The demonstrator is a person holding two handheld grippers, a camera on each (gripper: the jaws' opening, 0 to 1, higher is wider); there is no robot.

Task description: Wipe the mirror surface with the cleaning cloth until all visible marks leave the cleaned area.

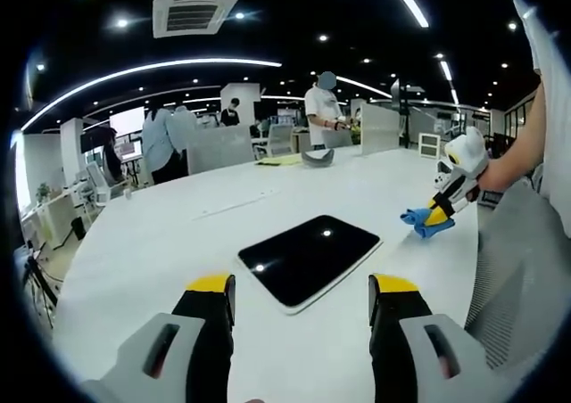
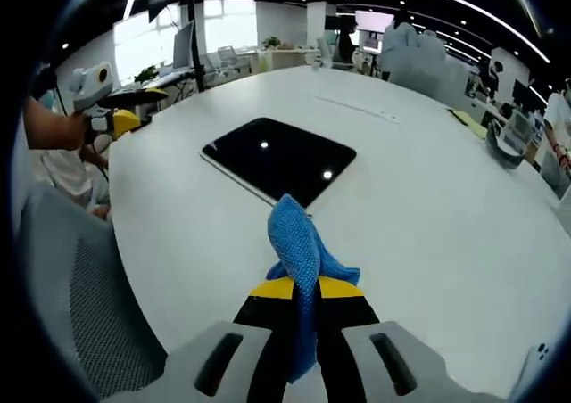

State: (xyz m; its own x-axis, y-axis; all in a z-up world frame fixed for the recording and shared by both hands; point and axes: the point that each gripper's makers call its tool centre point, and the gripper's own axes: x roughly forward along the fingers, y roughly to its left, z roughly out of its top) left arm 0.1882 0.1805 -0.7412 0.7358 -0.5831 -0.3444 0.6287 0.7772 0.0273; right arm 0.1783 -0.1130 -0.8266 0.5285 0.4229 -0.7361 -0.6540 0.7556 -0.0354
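A dark rectangular mirror (image 1: pixel 308 259) lies flat on the white table, reflecting ceiling lights. My left gripper (image 1: pixel 303 298) hovers just short of its near edge, jaws open and holding nothing. To the right, my right gripper (image 1: pixel 439 214) is shut on a blue cleaning cloth (image 1: pixel 426 223) close to the table top. In the right gripper view the mirror (image 2: pixel 279 160) lies ahead, and the blue cloth (image 2: pixel 301 248) sticks up from between the shut jaws of my right gripper (image 2: pixel 302 289), a little short of the mirror. The left gripper (image 2: pixel 105 111) shows at far left, held by a hand.
The big white table (image 1: pixel 178 242) runs far back, with a yellow sheet (image 1: pixel 278 160) and a grey object (image 1: pixel 318 157) at its far end. Grey mesh chair backs (image 1: pixel 517 278) (image 2: pixel 80 305) stand beside the table. Several people stand around the office behind.
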